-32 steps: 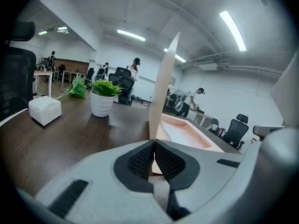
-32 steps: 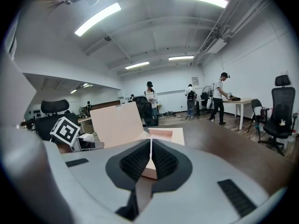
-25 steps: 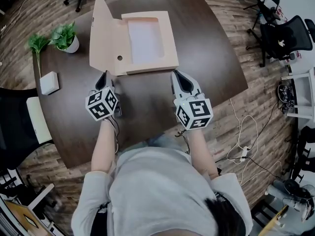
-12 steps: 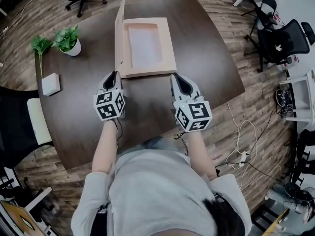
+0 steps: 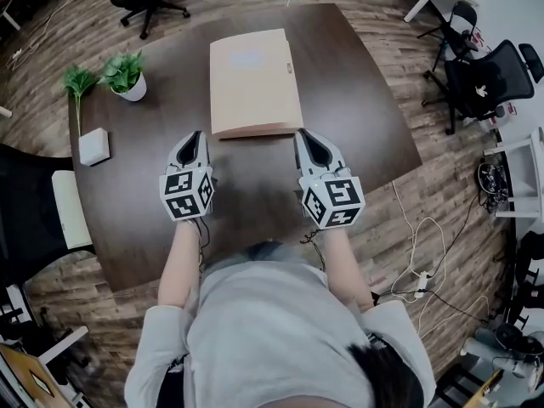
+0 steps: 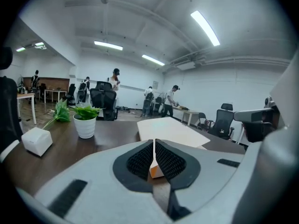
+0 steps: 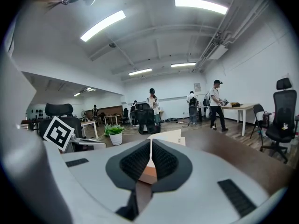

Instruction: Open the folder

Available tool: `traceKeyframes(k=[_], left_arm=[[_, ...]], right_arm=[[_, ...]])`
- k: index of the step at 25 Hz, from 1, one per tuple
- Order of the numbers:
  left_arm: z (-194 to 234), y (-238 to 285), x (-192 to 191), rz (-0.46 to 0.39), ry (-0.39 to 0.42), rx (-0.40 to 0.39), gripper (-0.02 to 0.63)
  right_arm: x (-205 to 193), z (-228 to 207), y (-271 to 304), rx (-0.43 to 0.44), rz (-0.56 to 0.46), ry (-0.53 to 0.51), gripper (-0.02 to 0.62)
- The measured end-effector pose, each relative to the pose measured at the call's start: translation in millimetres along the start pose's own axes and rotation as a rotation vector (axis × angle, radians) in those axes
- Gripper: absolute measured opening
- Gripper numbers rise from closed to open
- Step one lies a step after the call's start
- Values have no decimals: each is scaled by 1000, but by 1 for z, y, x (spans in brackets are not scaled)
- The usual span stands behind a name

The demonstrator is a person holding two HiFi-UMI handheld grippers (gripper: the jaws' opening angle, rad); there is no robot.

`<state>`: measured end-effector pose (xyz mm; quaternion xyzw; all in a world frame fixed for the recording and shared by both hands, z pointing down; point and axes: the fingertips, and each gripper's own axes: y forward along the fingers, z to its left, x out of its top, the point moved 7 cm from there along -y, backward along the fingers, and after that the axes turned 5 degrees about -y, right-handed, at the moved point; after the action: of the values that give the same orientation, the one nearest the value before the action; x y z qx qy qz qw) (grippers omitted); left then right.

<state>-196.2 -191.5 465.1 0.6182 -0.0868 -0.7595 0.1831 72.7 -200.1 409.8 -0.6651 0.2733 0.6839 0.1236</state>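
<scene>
Two hand-held grippers are held side by side over the near half of a dark wooden table (image 5: 365, 134). The left gripper (image 5: 194, 136) and the right gripper (image 5: 303, 134) are each shown with jaws pressed together and nothing between them. To the left, near the table's edge, a small white box (image 5: 93, 146) is set. A tan folder (image 5: 253, 79) is laid flat and closed at the table's middle, its near edge just beyond both tips. Farther left, a potted plant (image 5: 126, 75) and a leafy sprig (image 5: 78, 82) are placed well apart from it. Bare tabletop is left on either side of the folder. Office chairs (image 5: 493, 70) are seen beyond the right edge.
</scene>
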Motion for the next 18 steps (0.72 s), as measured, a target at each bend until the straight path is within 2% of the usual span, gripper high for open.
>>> traceKeyframes(k=[12,18], left_arm=[[-28,-60,39,-136,122,3,11],[-41,-89,54,-202,157,12,11]], right_arm=[[11,4,-15,26,-42,-12,15],[18,8,-29,31,-67,-35,15]])
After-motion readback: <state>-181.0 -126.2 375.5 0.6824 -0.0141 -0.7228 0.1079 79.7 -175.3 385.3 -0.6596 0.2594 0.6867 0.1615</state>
